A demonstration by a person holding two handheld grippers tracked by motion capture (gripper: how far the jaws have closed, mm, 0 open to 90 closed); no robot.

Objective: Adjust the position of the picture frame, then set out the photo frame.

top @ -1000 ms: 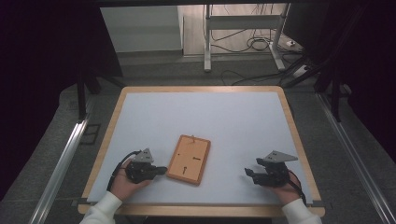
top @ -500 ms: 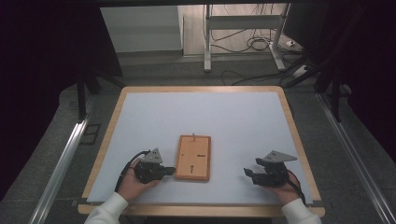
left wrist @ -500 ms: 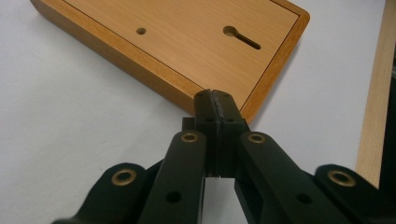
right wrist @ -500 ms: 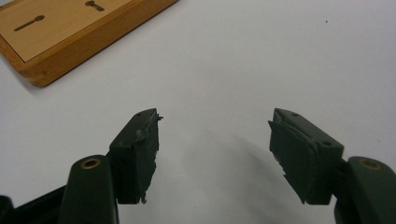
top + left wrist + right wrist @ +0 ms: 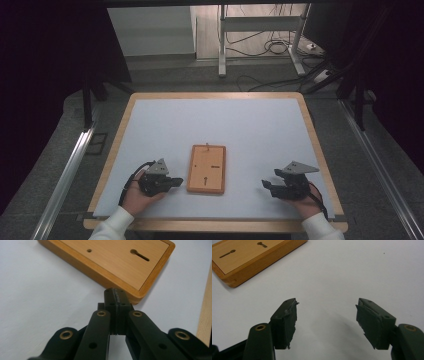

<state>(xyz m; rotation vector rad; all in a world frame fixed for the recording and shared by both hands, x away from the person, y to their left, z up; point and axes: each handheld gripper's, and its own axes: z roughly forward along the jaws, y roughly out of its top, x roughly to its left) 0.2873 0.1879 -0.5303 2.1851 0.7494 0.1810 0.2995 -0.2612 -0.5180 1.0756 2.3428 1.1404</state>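
- White sheet (image 5: 215, 130) covers a wood-rimmed table (image 5: 125, 125); beyond it, dark floor with cables and a metal stand.
- Wooden board (image 5: 206, 169), flat, sits near the table's near edge, roughly centred, with keyhole slots showing on its top face.
- Left gripper (image 5: 176, 181), held at the near left, has its jaws clenched together on nothing, tips right at the board's near-left corner; actual contact is unclear.
- Right gripper (image 5: 266, 186), near right, jaws released and apart, well clear of the board.

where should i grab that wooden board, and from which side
Grip the wooden board across its long edges, near the middle, coming from above. It lies flat on the white table, thin and narrow, so open jaws can probably span it. The right gripper is open and apart from it.
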